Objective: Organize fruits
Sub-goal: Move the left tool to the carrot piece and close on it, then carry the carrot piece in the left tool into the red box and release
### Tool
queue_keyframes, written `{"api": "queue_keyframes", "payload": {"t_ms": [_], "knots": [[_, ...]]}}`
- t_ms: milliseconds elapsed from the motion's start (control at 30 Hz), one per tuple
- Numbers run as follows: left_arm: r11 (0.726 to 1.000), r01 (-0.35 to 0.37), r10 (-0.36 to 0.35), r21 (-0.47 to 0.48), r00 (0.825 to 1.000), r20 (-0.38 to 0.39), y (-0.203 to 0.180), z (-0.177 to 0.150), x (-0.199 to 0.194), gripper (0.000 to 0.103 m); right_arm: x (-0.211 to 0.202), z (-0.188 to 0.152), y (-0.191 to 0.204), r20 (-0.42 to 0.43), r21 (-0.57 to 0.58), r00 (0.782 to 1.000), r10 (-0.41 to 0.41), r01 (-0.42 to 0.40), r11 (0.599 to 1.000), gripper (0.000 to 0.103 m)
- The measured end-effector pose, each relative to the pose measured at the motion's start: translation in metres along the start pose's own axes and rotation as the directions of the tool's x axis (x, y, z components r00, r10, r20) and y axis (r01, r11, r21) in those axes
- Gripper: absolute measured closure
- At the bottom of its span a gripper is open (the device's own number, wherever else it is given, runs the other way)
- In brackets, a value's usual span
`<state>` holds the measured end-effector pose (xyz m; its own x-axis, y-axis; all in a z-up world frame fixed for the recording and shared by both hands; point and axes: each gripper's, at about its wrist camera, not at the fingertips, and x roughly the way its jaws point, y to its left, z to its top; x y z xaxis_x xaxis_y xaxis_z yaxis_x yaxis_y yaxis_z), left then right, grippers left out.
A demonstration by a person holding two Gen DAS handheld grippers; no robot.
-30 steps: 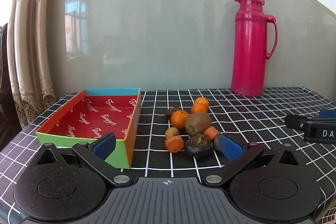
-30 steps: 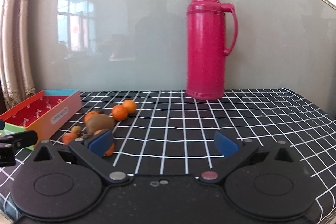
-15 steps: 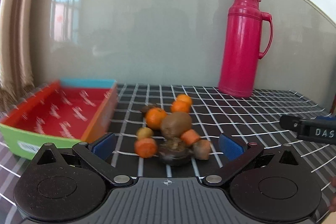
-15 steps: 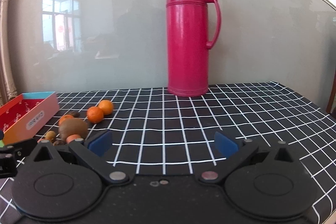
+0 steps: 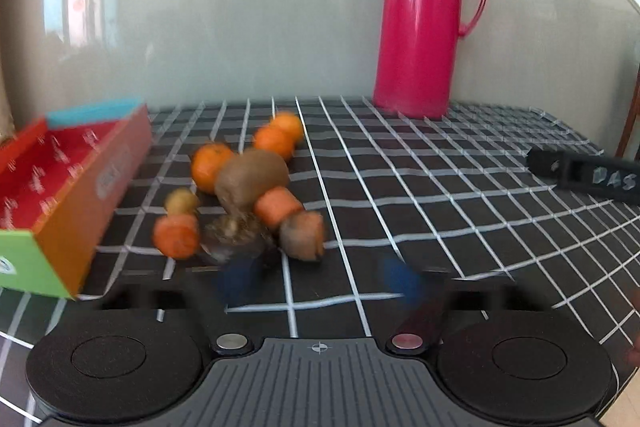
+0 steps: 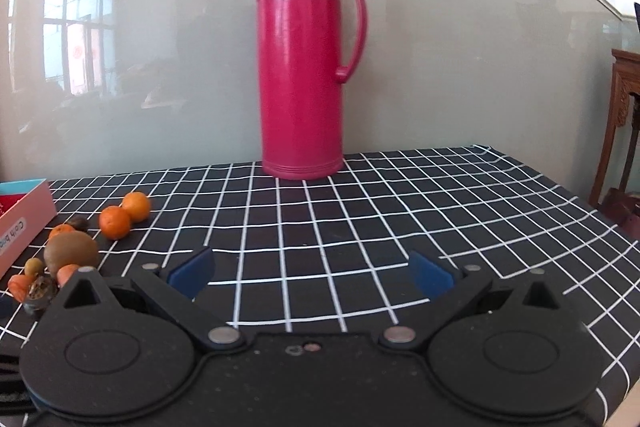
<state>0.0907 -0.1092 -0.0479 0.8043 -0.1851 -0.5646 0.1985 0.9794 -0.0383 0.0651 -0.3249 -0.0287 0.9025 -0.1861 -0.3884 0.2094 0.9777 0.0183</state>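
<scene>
Your left claw point(image 5: 320, 279) is low over the checked counter point(image 5: 420, 227), and its blue pads are smeared with blur: the jaws have just been closing, and they stand narrower now, with only bare cloth between them. The left pad point(image 5: 236, 277) sits just in front of the dark, rough-topped fruit point(image 5: 236, 237) at the near edge of the pile; whether it touches I cannot tell.

The pile itself lies ahead and left of your claw's centre. A brown kiwi point(image 5: 252, 179) is in the middle, three tangerines point(image 5: 210, 167) behind and beside it, two orange chunks point(image 5: 176, 235) near the front, a small yellowish fruit point(image 5: 181, 201), and a brown piece point(image 5: 302, 235) on the right. They crowd together, several of them touching.

The open box point(image 5: 92, 183), red inside with orange and green walls, stands just to the left of the pile and holds no fruit that I can see.

Your right claw point(image 6: 310, 271) hovers wide over the counter to the right of the pile, with nothing between its pads. From there, the kiwi and tangerines sit far off to the left.

The pink thermos point(image 6: 302, 67) stands upright at the back against the pale wall, well apart from the fruit.
</scene>
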Motion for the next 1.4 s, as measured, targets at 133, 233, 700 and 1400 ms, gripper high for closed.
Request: {"api": "queue_keyframes", "payload": {"t_ms": [133,233,700,1400], "knots": [[1.000,-0.024,0.024,0.003,1.000,-0.015,-0.004,0.001,0.012,0.052,0.000,-0.001,-0.008,-0.010,0.020,1.000,-0.007,0.007,1.000,0.000],[0.998,-0.067,0.067,0.015,0.998,-0.011,-0.008,0.004,0.019,0.052,0.001,-0.001,-0.009,-0.016,0.031,1.000,-0.001,0.002,1.000,0.000],[0.999,-0.042,0.042,-0.007,0.999,-0.012,0.006,0.012,0.024,0.074,0.024,-0.001,0.011,-0.085,-0.023,0.996,0.002,-0.004,1.000,0.000],[0.982,-0.157,0.176,-0.101,0.961,0.215,0.087,0.023,-0.053,0.074,0.013,-0.001,0.084,-0.070,-0.122,0.994,0.086,-0.094,0.988,0.000]]}}
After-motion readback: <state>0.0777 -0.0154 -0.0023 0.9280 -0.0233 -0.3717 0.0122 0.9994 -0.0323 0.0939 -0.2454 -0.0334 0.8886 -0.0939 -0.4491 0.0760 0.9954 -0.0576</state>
